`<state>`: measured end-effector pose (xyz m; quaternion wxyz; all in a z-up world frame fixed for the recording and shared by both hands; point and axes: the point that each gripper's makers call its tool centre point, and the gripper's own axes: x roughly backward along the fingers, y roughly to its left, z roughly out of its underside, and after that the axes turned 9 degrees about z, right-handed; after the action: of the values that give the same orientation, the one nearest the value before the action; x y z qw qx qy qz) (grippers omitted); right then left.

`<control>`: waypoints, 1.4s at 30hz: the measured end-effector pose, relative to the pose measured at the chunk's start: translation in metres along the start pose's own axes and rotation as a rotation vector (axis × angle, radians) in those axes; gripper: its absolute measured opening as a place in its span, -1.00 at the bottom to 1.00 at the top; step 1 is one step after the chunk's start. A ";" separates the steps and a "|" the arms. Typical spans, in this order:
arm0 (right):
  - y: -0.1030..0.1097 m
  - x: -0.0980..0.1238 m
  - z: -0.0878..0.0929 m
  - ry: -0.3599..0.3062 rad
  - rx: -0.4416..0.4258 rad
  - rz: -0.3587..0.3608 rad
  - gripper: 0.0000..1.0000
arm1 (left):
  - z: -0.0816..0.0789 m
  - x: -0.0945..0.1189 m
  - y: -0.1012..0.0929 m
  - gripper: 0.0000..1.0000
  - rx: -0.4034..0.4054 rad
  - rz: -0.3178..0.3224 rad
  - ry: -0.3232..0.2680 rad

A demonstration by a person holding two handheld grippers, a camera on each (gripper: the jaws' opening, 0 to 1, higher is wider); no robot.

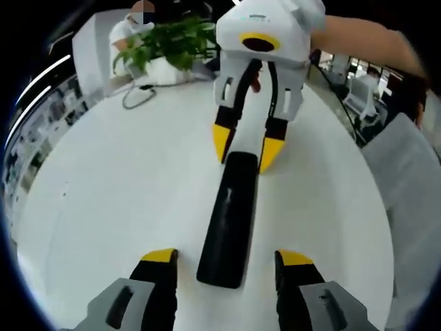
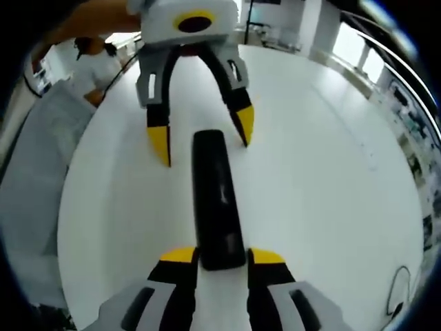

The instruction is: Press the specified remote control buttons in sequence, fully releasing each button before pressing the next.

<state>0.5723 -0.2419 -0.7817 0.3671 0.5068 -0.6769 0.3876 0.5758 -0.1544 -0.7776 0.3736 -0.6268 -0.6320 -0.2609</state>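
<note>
White counter, round-edged, smooth and bare over most of its surface. A long black remote control lies flat near its middle, lengthwise between the two pairs of tongs. At the far edge in the left gripper view stand a potted green plant in a white pot and, just beside it, a looped grey cable lying on the surface. In the right gripper view the remote control runs away from the near edge; another cable lies at the counter's right rim.
</note>
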 end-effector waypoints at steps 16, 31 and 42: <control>0.002 0.000 -0.001 0.026 0.035 -0.003 -0.57 | 0.001 -0.002 -0.003 -0.46 -0.041 0.012 0.060; 0.003 0.000 -0.002 0.058 0.060 0.012 -0.58 | 0.001 0.000 -0.004 -0.52 -0.047 -0.008 0.091; 0.007 0.003 -0.001 0.060 0.065 0.007 -0.59 | -0.002 0.005 -0.010 -0.53 -0.057 -0.007 0.103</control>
<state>0.5647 -0.2406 -0.7792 0.3693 0.5043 -0.6542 0.4258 0.5668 -0.1540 -0.7715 0.3870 -0.6206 -0.6064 -0.3120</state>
